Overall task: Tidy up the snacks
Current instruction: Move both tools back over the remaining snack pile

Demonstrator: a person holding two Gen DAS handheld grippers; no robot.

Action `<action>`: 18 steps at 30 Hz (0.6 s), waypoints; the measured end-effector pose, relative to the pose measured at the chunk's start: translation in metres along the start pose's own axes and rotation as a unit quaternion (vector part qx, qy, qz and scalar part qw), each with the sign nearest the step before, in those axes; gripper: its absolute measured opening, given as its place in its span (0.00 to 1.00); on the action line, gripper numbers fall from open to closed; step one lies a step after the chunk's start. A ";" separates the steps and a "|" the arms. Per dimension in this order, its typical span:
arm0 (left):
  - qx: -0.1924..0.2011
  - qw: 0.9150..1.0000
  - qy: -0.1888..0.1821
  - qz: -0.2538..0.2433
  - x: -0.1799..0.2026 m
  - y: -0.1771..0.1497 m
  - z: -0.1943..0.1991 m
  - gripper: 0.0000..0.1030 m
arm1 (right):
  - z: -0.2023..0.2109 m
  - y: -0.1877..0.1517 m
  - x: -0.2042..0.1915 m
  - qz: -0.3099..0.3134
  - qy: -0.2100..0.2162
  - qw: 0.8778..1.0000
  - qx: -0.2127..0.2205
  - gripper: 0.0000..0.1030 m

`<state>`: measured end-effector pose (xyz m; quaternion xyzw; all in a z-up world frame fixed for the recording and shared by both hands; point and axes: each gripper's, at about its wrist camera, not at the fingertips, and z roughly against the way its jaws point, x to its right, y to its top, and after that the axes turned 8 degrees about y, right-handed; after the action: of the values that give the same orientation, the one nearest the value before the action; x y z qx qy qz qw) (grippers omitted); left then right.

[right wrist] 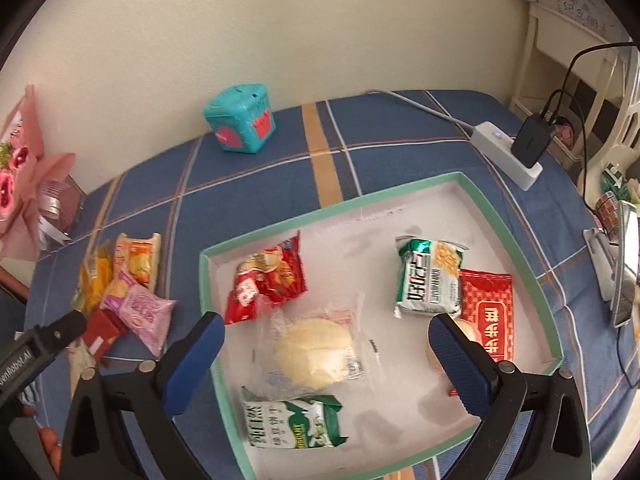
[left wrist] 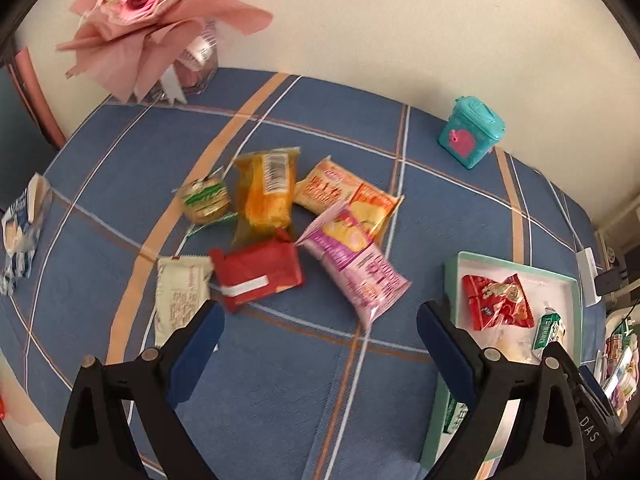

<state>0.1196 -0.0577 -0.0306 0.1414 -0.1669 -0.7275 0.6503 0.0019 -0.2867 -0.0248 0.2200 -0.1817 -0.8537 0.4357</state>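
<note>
Both are seen released and empty: the left hand-held gripper (left wrist: 318, 322) at lower frame above loose snack packets (left wrist: 280, 228), the right hand-held gripper (right wrist: 326, 338) over the green-rimmed tray (right wrist: 516, 240).

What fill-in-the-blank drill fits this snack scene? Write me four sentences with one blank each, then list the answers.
1. The round pale bun lies inside the ____-rimmed tray.
2. The right gripper hangs above the tray with nothing between its ____ pads.
3. The pink packet lies on the ____ checked tablecloth.
4. Against the wall stands a ____ box with a pink patch.

Answers: green; blue; blue; teal
</note>
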 end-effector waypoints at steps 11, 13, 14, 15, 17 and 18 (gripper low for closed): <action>-0.028 0.996 0.021 0.085 -0.089 -0.004 -0.019 0.94 | -0.011 -0.020 -0.055 0.046 0.035 0.998 -0.024 1.00; -0.028 0.992 0.029 0.116 -0.108 -0.004 -0.022 0.94 | -0.013 -0.023 -0.074 0.074 0.046 0.996 -0.022 1.00; -0.034 0.991 0.031 0.128 -0.117 -0.004 -0.026 0.94 | -0.014 -0.024 -0.083 0.089 0.052 0.994 -0.021 1.00; -0.041 0.989 0.030 0.140 -0.124 -0.004 -0.029 0.94 | -0.015 -0.025 -0.092 0.103 0.057 0.993 -0.021 1.00; -0.046 0.986 0.028 0.155 -0.134 -0.005 -0.033 0.94 | -0.018 -0.026 -0.106 0.125 0.066 0.990 -0.019 1.00; -0.050 0.986 0.030 0.157 -0.135 -0.005 -0.035 0.94 | -0.021 -0.026 -0.112 0.133 0.071 0.988 -0.022 1.00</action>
<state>0.1458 0.0753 -0.0662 0.1025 -0.1314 -0.6189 0.7676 0.0543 -0.1822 -0.0312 0.2442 -0.1593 -0.7741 0.5620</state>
